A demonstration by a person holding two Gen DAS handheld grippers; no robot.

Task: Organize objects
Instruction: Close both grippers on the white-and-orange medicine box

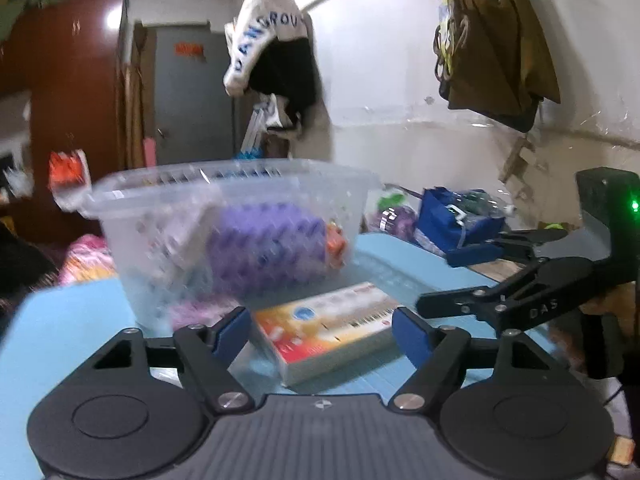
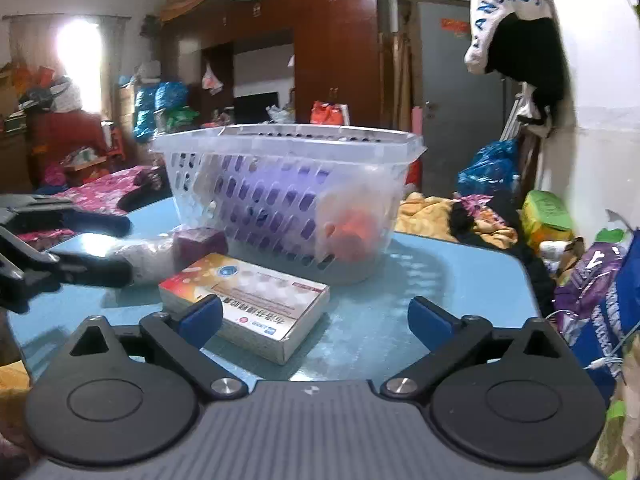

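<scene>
My left tool (image 1: 320,330) stands wide over the pale blue table (image 1: 72,320), nothing between its blue pads; my right tool (image 2: 316,320) is likewise spread wide and grips nothing. A flat orange-and-white carton (image 1: 332,328) lies on the table just ahead of both tools, its near end reaching between the left tool's fingertips without touching either pad; in the right wrist view the same carton (image 2: 248,304) lies left of centre, one corner just behind the left pad (image 2: 200,320). Behind the carton stands a clear perforated basket (image 2: 288,196), upright, holding a purple bundle (image 2: 276,200) and an orange item (image 2: 356,236) in a thin plastic wrap. Beside the basket's left foot rest a small maroon box (image 2: 200,242) and a pale wrapped roll (image 2: 148,256), the roll close to the tip of the left tool as seen from the right. The right tool (image 1: 472,280) enters the left wrist view from the right edge, its fingers parted above the table's far side. Around the table: a blue bag (image 1: 452,220), heaped cloth (image 2: 440,212), a brown wardrobe (image 2: 332,40), a grey door (image 2: 452,100), and a white garment (image 1: 268,36) hanging on the wall.
</scene>
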